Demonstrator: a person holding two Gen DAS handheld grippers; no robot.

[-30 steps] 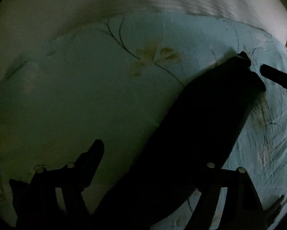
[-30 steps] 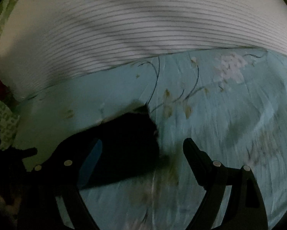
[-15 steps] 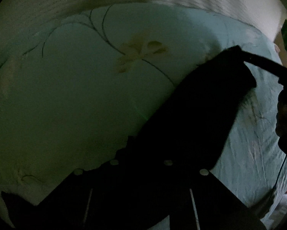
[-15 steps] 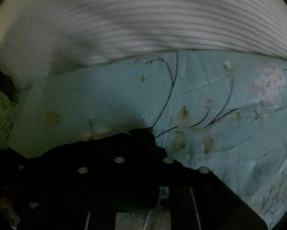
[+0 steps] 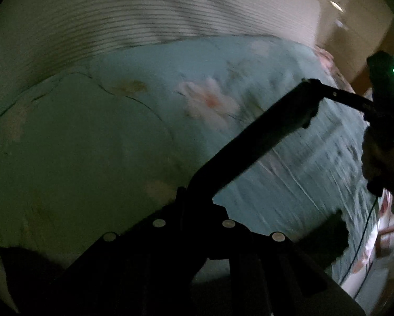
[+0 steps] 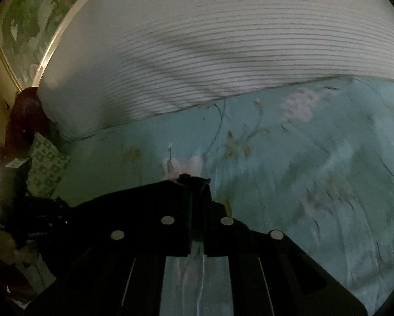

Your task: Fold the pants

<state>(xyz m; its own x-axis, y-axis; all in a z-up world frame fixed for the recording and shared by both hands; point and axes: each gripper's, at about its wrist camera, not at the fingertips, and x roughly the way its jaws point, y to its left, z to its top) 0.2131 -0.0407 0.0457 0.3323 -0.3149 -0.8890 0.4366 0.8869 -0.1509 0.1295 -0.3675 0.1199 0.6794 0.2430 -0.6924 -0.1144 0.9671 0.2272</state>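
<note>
- Gripping both ends of the dark pants (image 5: 262, 142), the two grippers hold the cloth stretched in a taut band above the bed.
- Left gripper (image 5: 193, 202): its jaws are pressed together on one end of the pants, which run up and to the right from its tips.
- Right gripper (image 6: 197, 192): its jaws are likewise clenched on the pants; a small tuft of dark cloth pokes out just past the tips, and the rest trails off to the left.
- In the left view, the right gripper (image 5: 310, 89) shows at the far end of the band, with the person's hand (image 5: 381, 163) on its handle at the right edge.
- Under the pants lies a pale blue sheet (image 6: 302, 171) with a flower print, wrinkled and partly blurred.
- A white striped quilt (image 6: 223, 47) lies along the far side of the sheet, its edge resting on it.
- The light is dim, so details of the pants cannot be made out.
</note>
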